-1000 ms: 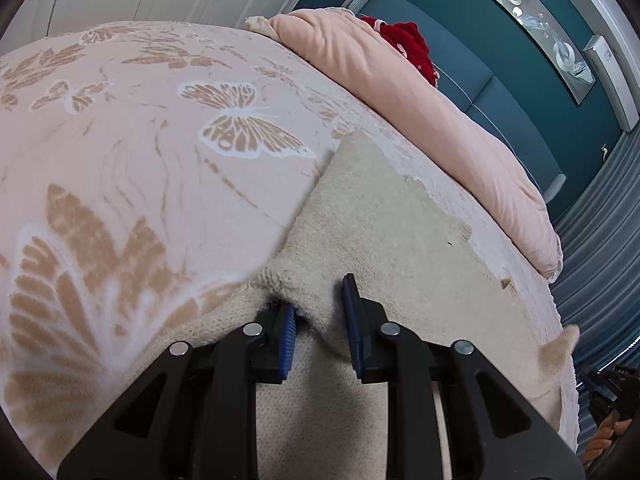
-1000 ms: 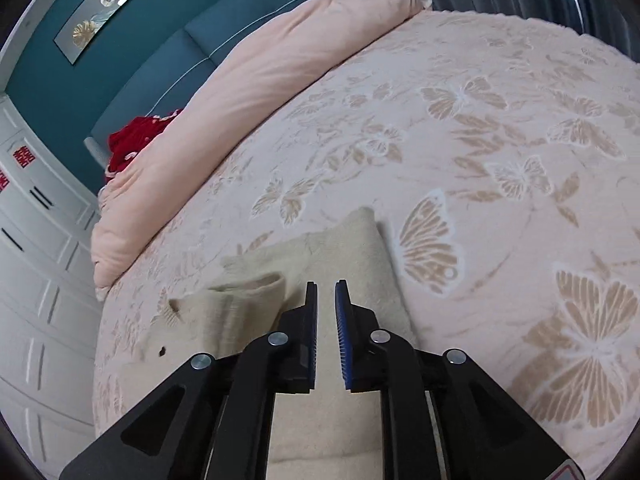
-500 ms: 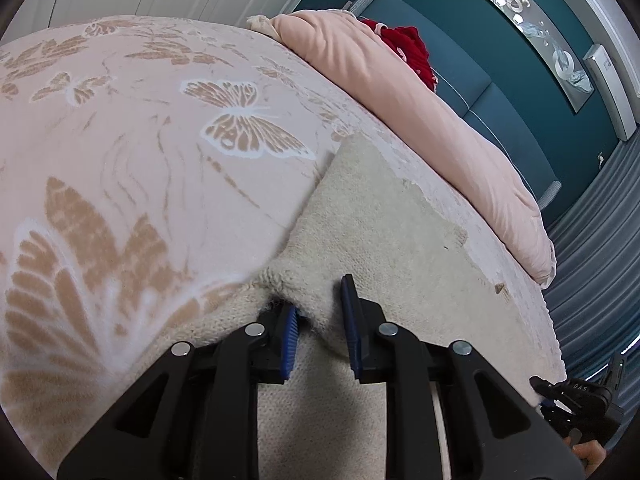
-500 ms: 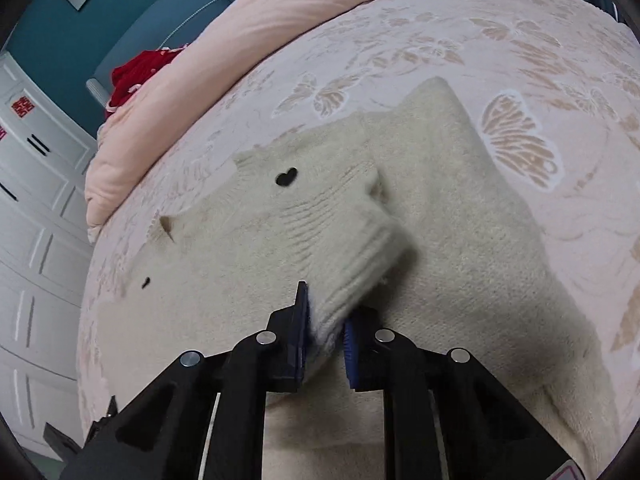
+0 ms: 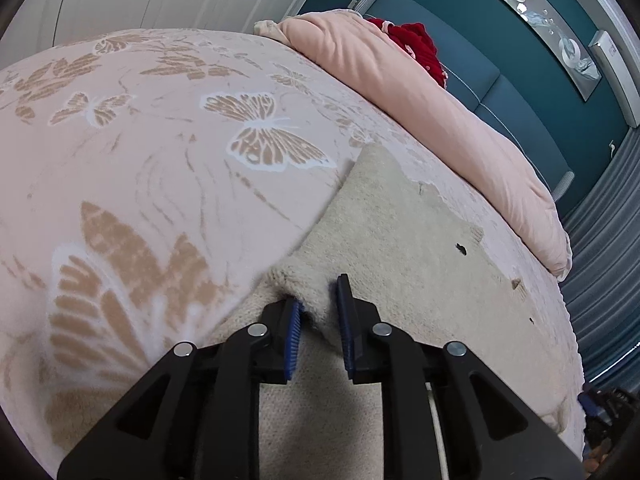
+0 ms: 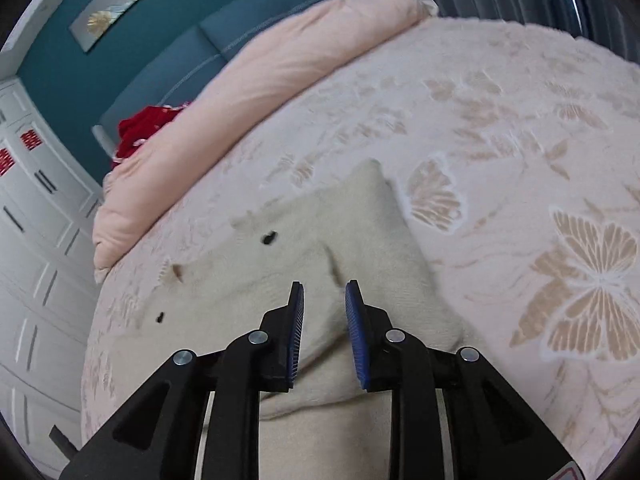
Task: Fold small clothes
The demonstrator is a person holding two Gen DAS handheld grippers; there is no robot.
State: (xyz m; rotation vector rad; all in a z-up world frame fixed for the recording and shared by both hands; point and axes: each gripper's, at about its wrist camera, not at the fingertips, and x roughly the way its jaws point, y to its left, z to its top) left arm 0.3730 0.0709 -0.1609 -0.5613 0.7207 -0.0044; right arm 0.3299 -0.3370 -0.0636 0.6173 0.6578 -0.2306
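Closest in, two grippers are seen, one per view, each with two black fingers and blue ribbed pads. In the left wrist view the left gripper is clamped on a bunched-up fold of one cream knit sweater; the fuzzy fabric is pinched right between the pads, with the fold poking up past the fingertips. So that one is grasping the sweater's edge, no doubt about it.

In the right wrist view the right gripper is spread apart with nothing caught in it. The sweater is just lying under and beyond the gap, with a crease running off ahead of the fingertips. Whether the pads are brushing the knit can't really be told.

The sweater itself is spread flat on one bed cover, pinkish with tan butterflies, and it stretches away from both grippers. Two small dark marks are spotted on the knit in the right view, plus one small tan notch near its far edge. A corner of the sweater points away toward the butterflies.

Further back, one long pink duvet roll is laid along the bed's far side. One red bundle is tucked behind it against a teal headboard. Above that, one long framed picture is hung on the teal wall, and white wardrobe doors are seen off to the side.
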